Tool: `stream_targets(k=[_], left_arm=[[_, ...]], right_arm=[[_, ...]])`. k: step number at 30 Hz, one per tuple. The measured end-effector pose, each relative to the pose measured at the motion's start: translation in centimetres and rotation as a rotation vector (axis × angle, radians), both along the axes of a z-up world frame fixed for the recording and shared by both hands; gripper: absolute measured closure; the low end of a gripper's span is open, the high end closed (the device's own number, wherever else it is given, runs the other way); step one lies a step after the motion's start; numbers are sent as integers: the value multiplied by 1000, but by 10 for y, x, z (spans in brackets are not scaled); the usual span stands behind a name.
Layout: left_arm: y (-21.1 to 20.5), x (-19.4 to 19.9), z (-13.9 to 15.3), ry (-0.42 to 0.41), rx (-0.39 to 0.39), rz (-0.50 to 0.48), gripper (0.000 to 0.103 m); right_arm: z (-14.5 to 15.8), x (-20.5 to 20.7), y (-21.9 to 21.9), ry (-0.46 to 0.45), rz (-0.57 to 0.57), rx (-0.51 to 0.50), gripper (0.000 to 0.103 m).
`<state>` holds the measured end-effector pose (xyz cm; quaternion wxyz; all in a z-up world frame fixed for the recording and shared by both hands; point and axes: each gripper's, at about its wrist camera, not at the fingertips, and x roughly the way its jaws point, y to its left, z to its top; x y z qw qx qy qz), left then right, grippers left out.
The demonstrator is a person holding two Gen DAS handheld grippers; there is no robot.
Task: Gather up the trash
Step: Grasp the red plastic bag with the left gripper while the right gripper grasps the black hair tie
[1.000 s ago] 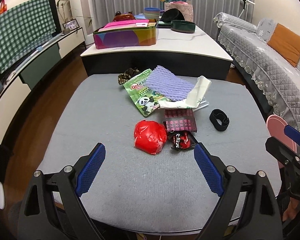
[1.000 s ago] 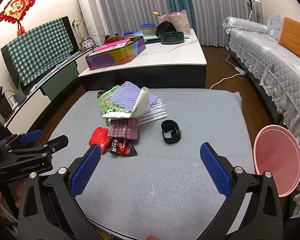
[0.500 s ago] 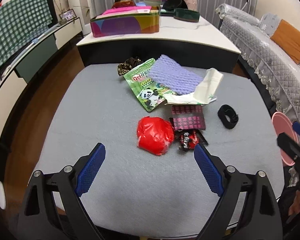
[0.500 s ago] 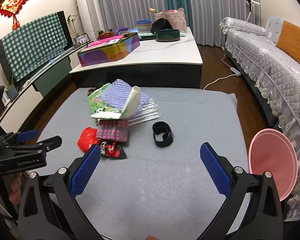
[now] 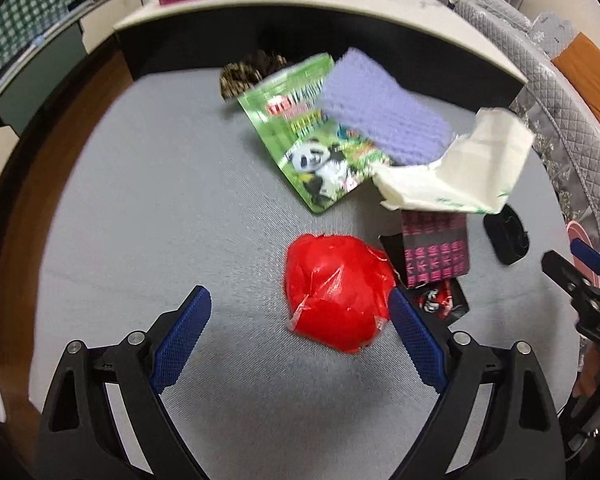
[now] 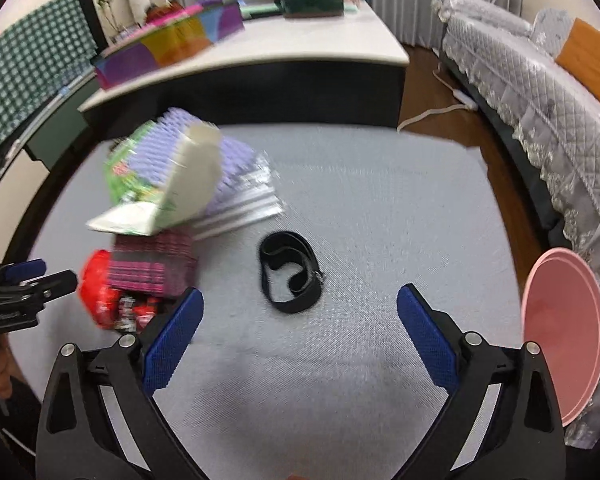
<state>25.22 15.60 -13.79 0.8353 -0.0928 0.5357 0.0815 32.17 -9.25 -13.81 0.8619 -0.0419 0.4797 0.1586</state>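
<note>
- Crumpled red plastic bag [image 5: 338, 294] lies on the grey table mat [image 5: 148, 208], near the front, touching the right blue pad of the left gripper [image 5: 300, 336].
- Left gripper: jaws wide, empty; bag sits toward the right-hand finger.
- Just right of the bag: pink-patterned packet [image 5: 436, 250] over a dark red wrapper [image 5: 440, 298].
- Behind: panda snack bag [image 5: 312, 144], purple foam sheet [image 5: 380, 112], white torn wrapper [image 5: 460, 172].
- Right gripper [image 6: 300, 336]: jaws wide, empty, facing a black band [image 6: 290, 276].
- Pink bin [image 6: 564, 336] at the table's right edge.

bag [image 5: 336, 292] near, left of wrappers [image 5: 436, 256] | pouch [image 5: 312, 140] far, under foam [image 5: 380, 116] | band [image 6: 290, 276] right | all on table [image 5: 140, 200]
</note>
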Motion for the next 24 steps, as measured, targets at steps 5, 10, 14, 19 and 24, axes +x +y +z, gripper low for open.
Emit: stream_targets(k=[5, 10, 14, 19, 24], left_arm=[[-4, 8, -13, 34, -22, -3, 16], [-6, 14, -20, 59, -24, 1, 16], [-2, 16, -25, 70, -62, 31, 17], [-3, 16, -24, 55, -150, 12, 45], [-4, 12, -19, 45, -138, 13, 48]], right_arm=[[-19, 14, 6, 46, -13, 1, 18], [-24, 23, 14, 30, -13, -16, 18], [-32, 28, 15, 50, -16, -25, 20], [-35, 24, 22, 46, 31, -76, 57], [-32, 16, 24, 43, 75, -78, 82]])
